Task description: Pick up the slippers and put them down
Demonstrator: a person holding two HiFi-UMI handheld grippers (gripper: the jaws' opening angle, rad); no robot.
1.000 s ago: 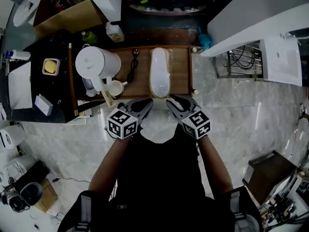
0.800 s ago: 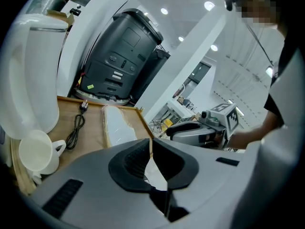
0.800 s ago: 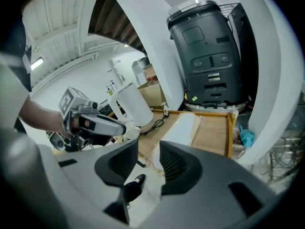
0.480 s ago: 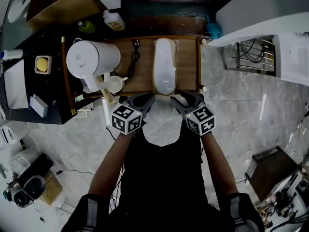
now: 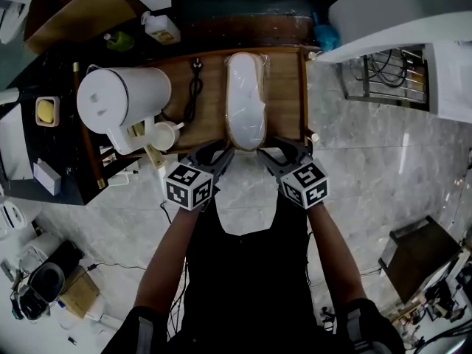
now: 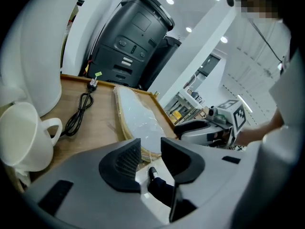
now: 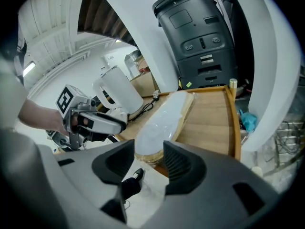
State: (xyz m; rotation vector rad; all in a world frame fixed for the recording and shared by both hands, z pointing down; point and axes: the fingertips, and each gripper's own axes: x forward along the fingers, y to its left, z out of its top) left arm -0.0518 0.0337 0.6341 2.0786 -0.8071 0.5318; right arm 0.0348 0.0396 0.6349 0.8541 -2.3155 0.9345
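The slippers [image 5: 246,102] are a long white pair in clear plastic wrap, lying lengthwise on the wooden table [image 5: 287,87]. Both grippers hover at the table's front edge, one on each side of the slippers' near end. My left gripper [image 5: 214,152] has its jaws opening, and nothing is between them. In the left gripper view the slippers [image 6: 138,120] lie just beyond the left gripper [image 6: 150,151]. My right gripper [image 5: 276,152] is opening too, with its pads bare. In the right gripper view the slippers' [image 7: 162,123] near end sits just ahead of the right gripper [image 7: 148,159].
A white kettle [image 5: 122,98], a white mug [image 5: 164,135] and a black cable [image 5: 193,94] share the table's left part. A dark machine [image 6: 128,46] stands behind the table. Marble floor [image 5: 369,168] lies around it, with clutter at the left and lower right.
Both grippers have sunk to the table's front edge, close to the slippers' near end. Their jaws stand wider apart than before.
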